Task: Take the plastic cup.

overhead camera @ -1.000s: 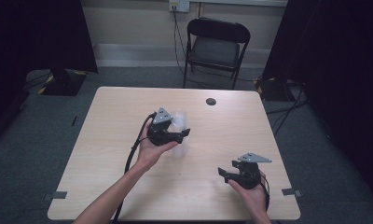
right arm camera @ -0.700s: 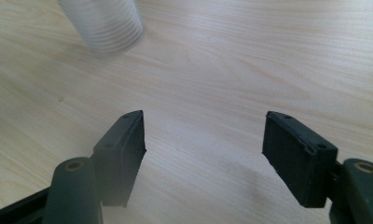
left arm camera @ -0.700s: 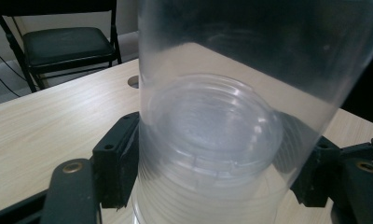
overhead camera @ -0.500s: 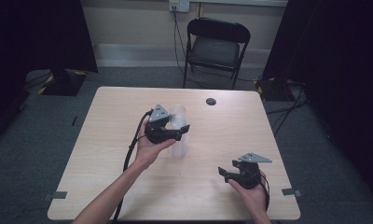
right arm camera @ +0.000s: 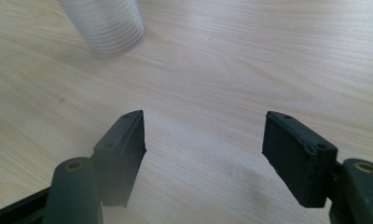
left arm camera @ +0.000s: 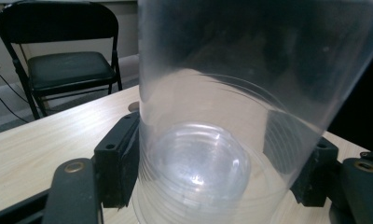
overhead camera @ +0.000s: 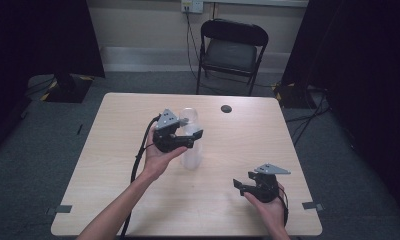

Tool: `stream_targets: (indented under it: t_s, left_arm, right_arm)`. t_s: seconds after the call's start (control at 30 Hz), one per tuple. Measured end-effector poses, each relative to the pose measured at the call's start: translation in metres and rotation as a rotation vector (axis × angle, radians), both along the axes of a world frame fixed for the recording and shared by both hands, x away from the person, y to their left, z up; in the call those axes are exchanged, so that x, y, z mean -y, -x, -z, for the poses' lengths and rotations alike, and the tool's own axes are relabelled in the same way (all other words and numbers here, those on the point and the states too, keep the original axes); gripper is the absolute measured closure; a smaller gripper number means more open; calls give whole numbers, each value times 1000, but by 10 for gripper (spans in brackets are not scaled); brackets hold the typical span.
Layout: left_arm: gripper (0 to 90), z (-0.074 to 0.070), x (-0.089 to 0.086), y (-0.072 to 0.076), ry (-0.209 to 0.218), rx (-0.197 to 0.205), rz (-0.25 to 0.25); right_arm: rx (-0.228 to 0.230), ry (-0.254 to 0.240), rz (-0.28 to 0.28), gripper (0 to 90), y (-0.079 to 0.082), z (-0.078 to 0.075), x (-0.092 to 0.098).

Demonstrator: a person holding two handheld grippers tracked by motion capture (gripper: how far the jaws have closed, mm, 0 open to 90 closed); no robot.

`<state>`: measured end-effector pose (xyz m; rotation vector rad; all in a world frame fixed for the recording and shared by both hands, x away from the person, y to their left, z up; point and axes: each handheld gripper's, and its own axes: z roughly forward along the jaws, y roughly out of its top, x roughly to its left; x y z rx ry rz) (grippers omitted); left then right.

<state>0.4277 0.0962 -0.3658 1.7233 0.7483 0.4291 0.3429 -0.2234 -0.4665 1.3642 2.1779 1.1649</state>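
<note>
Clear plastic cup [overhead camera: 190,137], empty, clamped by left gripper [overhead camera: 189,140]; right gripper [overhead camera: 240,186] wide.

A light wooden table [overhead camera: 113,165] fills the middle of the room. A small dark round disc [overhead camera: 226,108] lies near its far edge. Beyond that edge stands a black folding chair [overhead camera: 231,52], with a wall socket [overhead camera: 191,6] above it.

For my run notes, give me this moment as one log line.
left hand-held gripper: shut on clear plastic cup, upright on table | right hand-held gripper: open, empty, low over table | black cap: far edge
</note>
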Motion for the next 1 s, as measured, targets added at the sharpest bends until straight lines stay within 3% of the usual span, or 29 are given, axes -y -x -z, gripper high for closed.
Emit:
stream_targets:
  t_s: [0.5, 0.77, 0.87, 0.97, 1.0]
  left_arm:
    - [307, -17, -7, 13, 64, 9, 6]
    - [306, -27, -19, 25, 33, 30, 7]
    - [306, -26, -27, 32, 25, 15, 0]
    - [304, -24, -35, 36, 64, -22, 14]
    - [304, -23, -37, 39, 62, -9, 2]
  right_arm:
    - [8, -1, -2, 297, 0, -1, 0]
    - [21, -1, 11, 298, 1, -1, 0]
    - [24, -3, 7, 298, 2, -2, -1]
    - [29, -2, 3, 298, 2, -3, -2]
    - [30, -4, 4, 298, 3, -3, -3]
